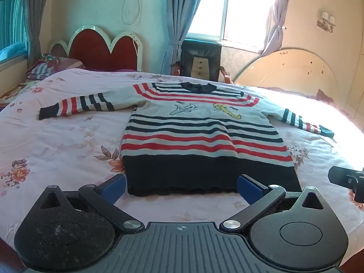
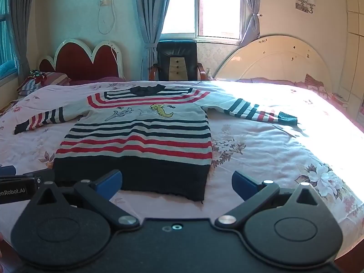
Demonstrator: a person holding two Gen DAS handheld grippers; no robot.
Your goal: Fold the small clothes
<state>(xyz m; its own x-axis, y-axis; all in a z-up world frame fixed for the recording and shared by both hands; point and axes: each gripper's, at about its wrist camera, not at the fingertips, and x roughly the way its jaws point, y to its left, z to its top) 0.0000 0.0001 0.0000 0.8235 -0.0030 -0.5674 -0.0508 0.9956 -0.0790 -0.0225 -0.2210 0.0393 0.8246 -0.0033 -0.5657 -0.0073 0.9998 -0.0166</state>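
Observation:
A small striped sweater (image 1: 200,134) with red, navy and white bands, a dark hem and cartoon figures lies flat, face up, on the bed, both sleeves spread out; it also shows in the right wrist view (image 2: 136,141). My left gripper (image 1: 182,186) is open and empty, just before the dark hem. My right gripper (image 2: 177,182) is open and empty, near the hem's right corner. The right gripper's body (image 1: 348,179) shows at the right edge of the left wrist view. The left gripper's body (image 2: 18,186) shows at the left edge of the right wrist view.
The bed has a pink floral cover (image 1: 56,150). Behind it stand a red heart-shaped headboard (image 1: 100,47), a black chair (image 1: 200,59), curtains, a window and a cream round headboard (image 1: 284,68). Pillows (image 1: 45,68) lie at far left.

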